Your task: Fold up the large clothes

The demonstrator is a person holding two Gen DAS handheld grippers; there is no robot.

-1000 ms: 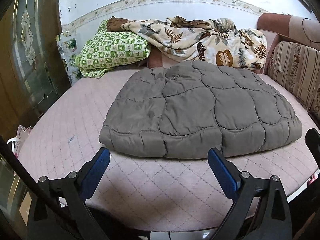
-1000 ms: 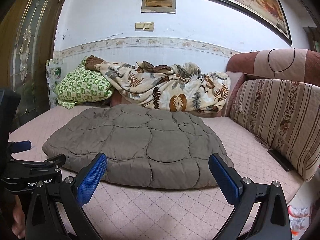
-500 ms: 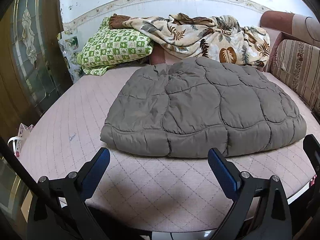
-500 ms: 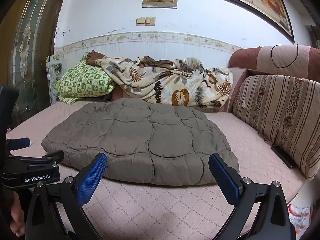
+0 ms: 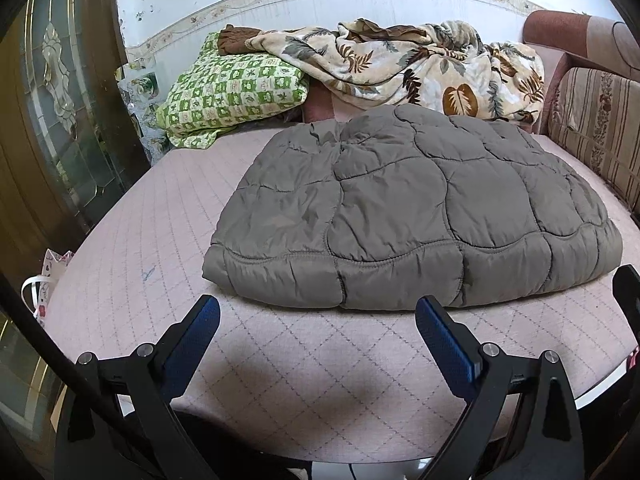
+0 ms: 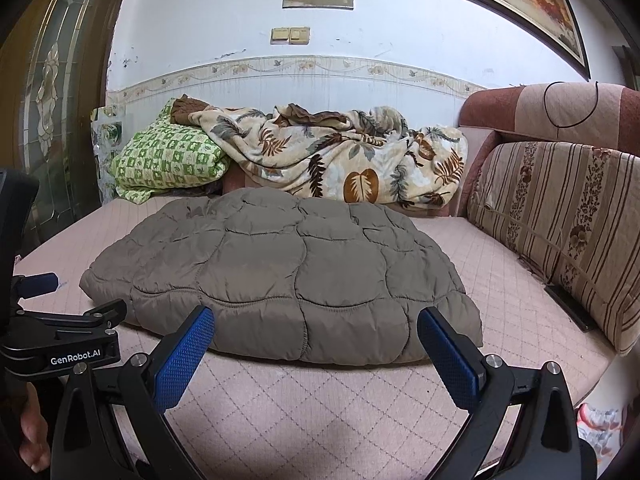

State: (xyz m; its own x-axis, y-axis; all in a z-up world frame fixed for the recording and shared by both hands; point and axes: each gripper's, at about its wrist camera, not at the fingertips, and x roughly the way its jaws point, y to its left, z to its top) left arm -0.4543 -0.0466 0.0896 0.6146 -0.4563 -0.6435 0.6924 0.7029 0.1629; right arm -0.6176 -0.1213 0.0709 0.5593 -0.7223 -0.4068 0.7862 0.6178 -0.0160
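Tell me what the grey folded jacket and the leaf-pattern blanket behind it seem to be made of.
Grey jacket: probably thin synthetic shell with soft filling; it shows a slight sheen, puffy stitched cells and fine wrinkles.
Leaf-pattern blanket: likely plush fleece; matte, fuzzy surface with thick, soft folds.

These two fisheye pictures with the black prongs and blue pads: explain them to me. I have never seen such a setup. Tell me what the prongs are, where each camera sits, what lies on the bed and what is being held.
The prongs are two-finger grippers that a person holds, one in each hand. A camera on each looks forward along its fingers, so you see the left gripper in one picture and the right gripper in the other. The left gripper's black body also shows at the left edge of the right view. Both stand open and hold nothing. On the pink quilted bed cover lies a grey-brown padded coat, apparently already folded into a bundle. Behind it are a green checked pillow and a leaf-print blanket; a striped cushion stands at the right.
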